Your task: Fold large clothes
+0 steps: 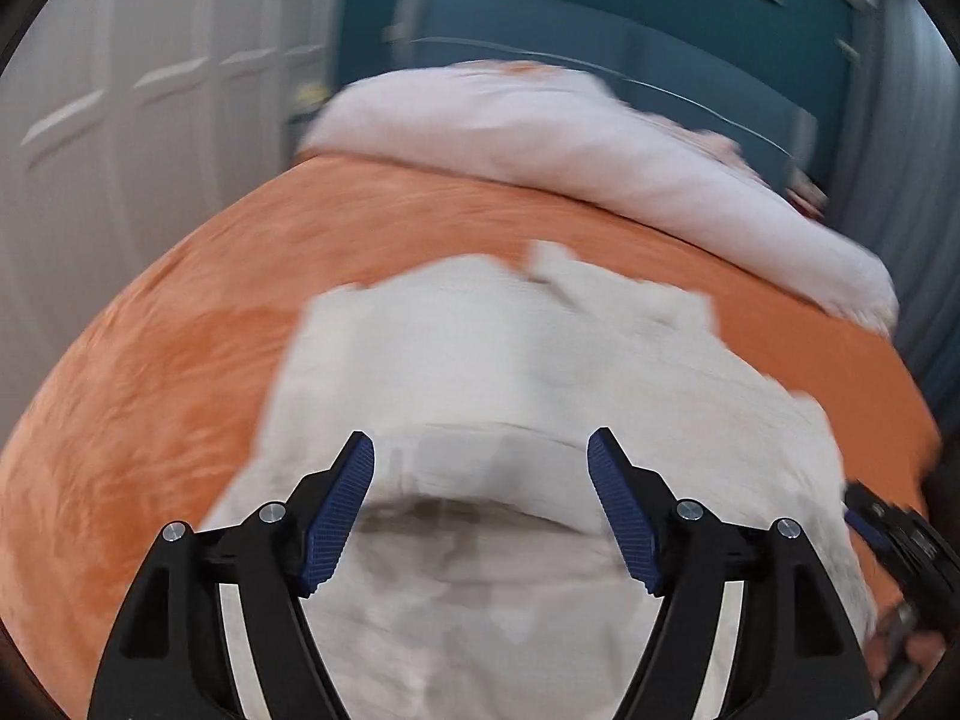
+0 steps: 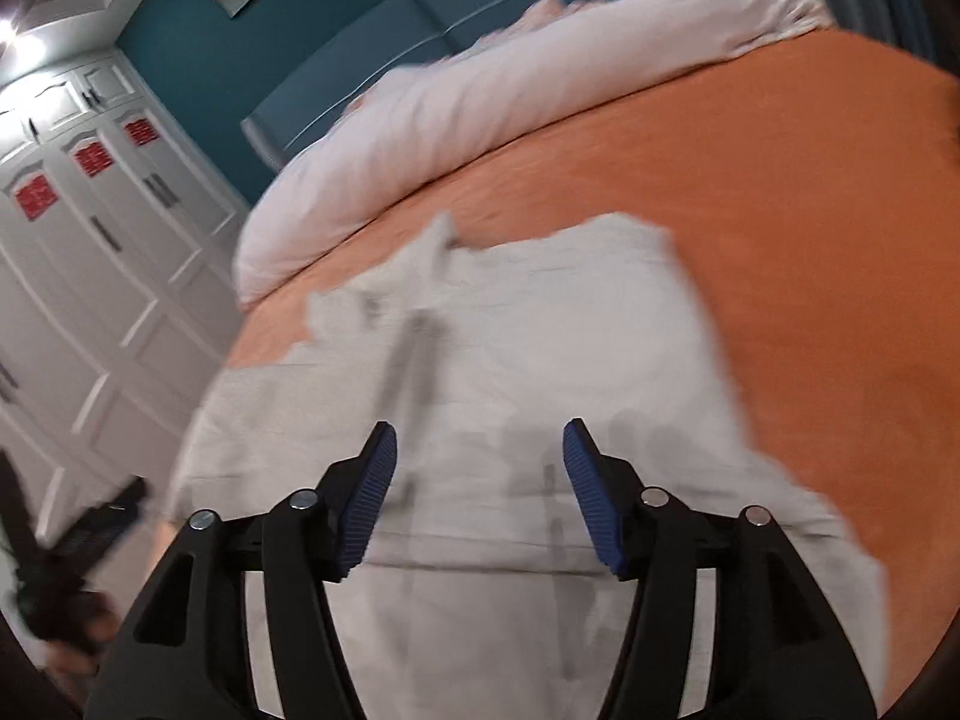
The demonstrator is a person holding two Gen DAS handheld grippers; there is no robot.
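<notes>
while the pale garment (image 1: 480, 360) lies spread on the orange bedspread (image 1: 150, 420), short of the white duvet (image 1: 540, 138), left gripper (image 1: 480, 504) and right gripper (image 2: 480, 492) hover above it, both wide open and empty. motion blur suggests haste; pinching only one layer could skew the fold.

No words or numbers can be read. Three red signs (image 2: 93, 159) stand on the white wardrobe doors (image 2: 120, 252) at far left, too blurred to make out.
</notes>
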